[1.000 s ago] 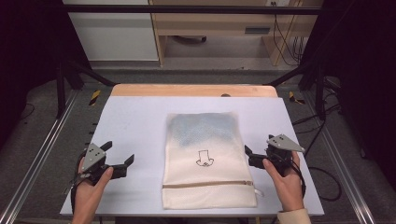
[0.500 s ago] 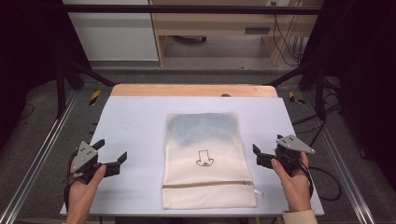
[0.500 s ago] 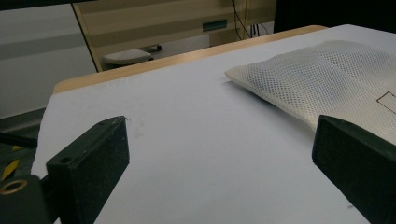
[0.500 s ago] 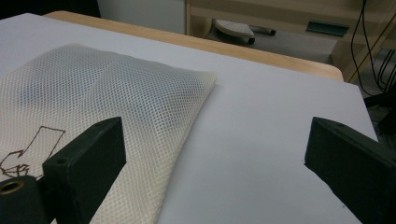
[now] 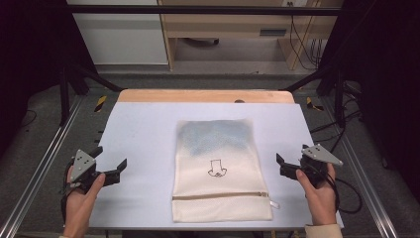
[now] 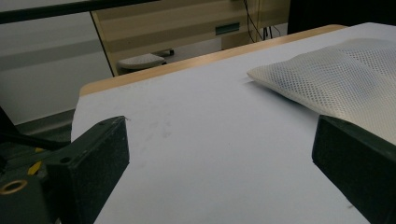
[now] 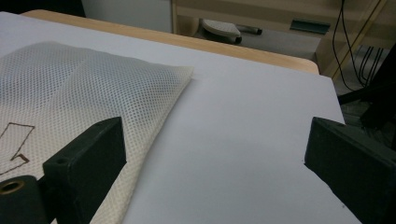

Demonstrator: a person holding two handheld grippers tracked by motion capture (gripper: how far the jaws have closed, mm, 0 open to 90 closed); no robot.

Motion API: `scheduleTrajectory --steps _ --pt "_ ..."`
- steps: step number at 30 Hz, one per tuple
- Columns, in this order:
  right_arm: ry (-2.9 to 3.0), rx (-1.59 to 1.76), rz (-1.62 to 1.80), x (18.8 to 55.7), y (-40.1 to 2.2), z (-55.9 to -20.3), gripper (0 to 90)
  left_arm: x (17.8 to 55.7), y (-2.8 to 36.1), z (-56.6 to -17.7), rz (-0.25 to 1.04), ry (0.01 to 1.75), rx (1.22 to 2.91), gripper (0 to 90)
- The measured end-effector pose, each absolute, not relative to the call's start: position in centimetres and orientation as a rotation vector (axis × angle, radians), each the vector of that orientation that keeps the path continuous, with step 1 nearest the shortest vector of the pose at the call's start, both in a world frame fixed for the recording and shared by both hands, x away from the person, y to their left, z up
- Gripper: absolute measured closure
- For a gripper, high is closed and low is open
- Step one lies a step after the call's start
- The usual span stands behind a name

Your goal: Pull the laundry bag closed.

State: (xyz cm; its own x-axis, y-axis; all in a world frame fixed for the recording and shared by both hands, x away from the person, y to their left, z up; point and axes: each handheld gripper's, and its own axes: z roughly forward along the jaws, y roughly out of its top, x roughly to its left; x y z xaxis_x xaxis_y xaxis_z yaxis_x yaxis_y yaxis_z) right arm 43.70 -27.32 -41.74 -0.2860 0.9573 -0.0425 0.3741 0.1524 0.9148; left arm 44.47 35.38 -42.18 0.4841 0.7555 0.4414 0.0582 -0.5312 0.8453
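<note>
Both tongs have drawn outward from the cream mesh zippered laundry bag lying flat mid-desk, left tongs and right tongs spread empty; approach low and pinch its edges evenly.

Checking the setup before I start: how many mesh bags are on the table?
1. The mesh bag lies flat at the middle of the table, between the left hand-held gripper and the right hand-held gripper.
</note>
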Motion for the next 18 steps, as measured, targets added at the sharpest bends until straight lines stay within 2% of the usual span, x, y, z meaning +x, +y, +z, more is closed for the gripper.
scheduleTrajectory --steps 18 --pt "1.755 1.344 1.056 43.5 -30.7 -44.7 6.7 45.8 37.9 -43.2 1.12 0.721 1.927 4.0"
